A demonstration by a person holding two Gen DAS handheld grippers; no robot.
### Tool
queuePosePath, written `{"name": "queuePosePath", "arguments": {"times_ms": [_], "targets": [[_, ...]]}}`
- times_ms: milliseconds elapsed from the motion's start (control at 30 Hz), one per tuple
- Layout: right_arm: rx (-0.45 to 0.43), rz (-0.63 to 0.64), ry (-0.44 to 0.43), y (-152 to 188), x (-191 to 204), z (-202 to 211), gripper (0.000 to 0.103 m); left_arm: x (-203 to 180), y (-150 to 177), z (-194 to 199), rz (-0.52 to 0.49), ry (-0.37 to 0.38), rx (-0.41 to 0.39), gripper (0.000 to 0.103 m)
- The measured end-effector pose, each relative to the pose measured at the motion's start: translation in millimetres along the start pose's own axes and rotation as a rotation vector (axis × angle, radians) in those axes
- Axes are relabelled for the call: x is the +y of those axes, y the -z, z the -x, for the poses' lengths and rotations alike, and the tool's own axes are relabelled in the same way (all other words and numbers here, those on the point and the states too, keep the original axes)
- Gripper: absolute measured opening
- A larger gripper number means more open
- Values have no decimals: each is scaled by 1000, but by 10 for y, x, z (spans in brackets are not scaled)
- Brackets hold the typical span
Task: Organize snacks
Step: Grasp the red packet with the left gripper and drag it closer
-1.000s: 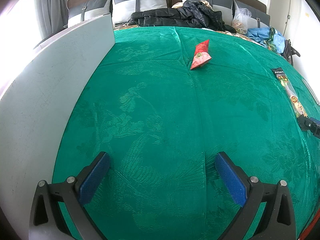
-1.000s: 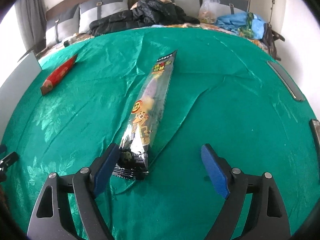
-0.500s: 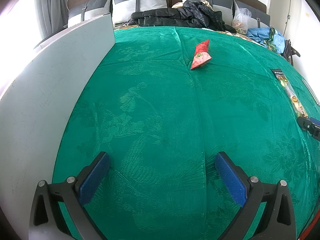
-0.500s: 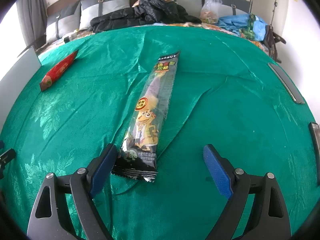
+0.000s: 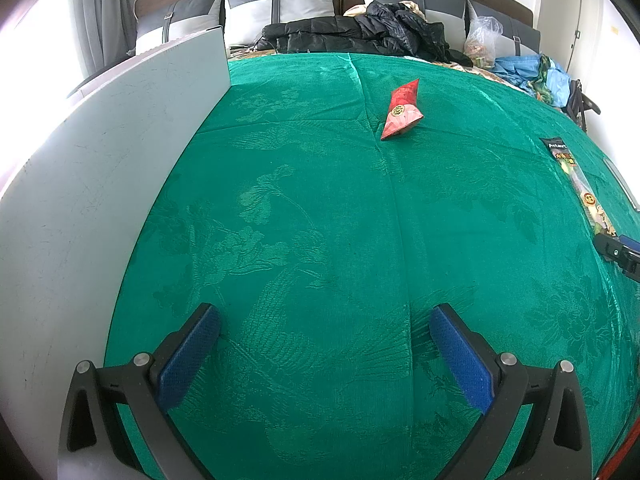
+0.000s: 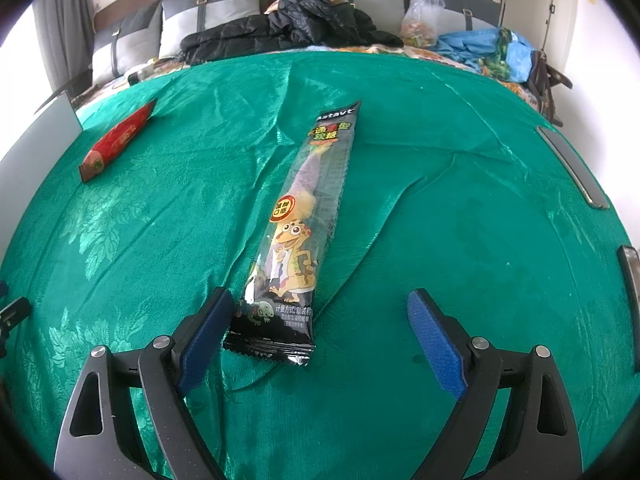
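Observation:
A long clear-and-black candy packet [image 6: 298,236] with a cartoon lizard lies flat on the green cloth [image 6: 460,240]. Its near end rests between the open jaws of my right gripper [image 6: 320,304], close to the left finger [image 6: 206,332], and no pad presses on it. A red snack packet [image 6: 118,142] lies farther off at the left. In the left wrist view the red packet [image 5: 402,110] sits far ahead, and the candy packet [image 5: 576,184] lies at the right edge. My left gripper [image 5: 324,316] hangs open over bare cloth.
A grey upright board [image 5: 92,184] borders the cloth on the left. Black jackets [image 6: 288,28], a plastic bag [image 6: 422,16] and blue fabric [image 6: 484,48] lie by the pillows at the far end. Metal strips [image 6: 572,164] run along the cloth's right side.
The right gripper's jaws have spread a little wider and the candy packet's near end now sits further in between them. The left gripper has not moved.

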State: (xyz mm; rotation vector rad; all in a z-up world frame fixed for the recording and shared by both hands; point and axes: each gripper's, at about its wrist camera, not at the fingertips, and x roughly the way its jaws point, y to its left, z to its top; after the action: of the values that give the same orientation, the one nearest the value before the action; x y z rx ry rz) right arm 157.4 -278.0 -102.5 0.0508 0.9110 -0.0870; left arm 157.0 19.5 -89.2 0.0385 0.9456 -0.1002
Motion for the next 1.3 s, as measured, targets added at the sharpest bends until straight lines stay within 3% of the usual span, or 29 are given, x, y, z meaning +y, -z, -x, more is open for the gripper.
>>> {"name": "queuePosePath", "arguments": {"times_ms": [300,433,633,733,867,933,967,1000,1100,1300], "targets": [[0,0,0,-2,1,2,92,13,1,4,3,-4,7,103],[0,0,0,-2,3,2,92,-21,-206,-82,4,33,90,103],[0,0,0,-3,2,3,92,-230,-1054,-239,4,74,43,103],[1,0,0,-3,5,3,92,-442,-1494,-507,-48,44,76,100],[1,0,0,-3,0,4,92,-642,-1794,-892,-87,2,133,84],[1,0,0,-3,2,4,92,-712,-1828,-1039,-101,14,162,61],[1,0,0,-3,0,4,92,-738,-1809,-1093,-113,29,180,29],[1,0,0,-3,0,5,92,-752,-1794,-1075,-115,51,167,25],[1,0,0,-3,1,5,92,-753,-1676,-977,-119,44,148,24],[1,0,1,-3,0,4,92,-603,-974,-350,-134,37,105,24]]}}
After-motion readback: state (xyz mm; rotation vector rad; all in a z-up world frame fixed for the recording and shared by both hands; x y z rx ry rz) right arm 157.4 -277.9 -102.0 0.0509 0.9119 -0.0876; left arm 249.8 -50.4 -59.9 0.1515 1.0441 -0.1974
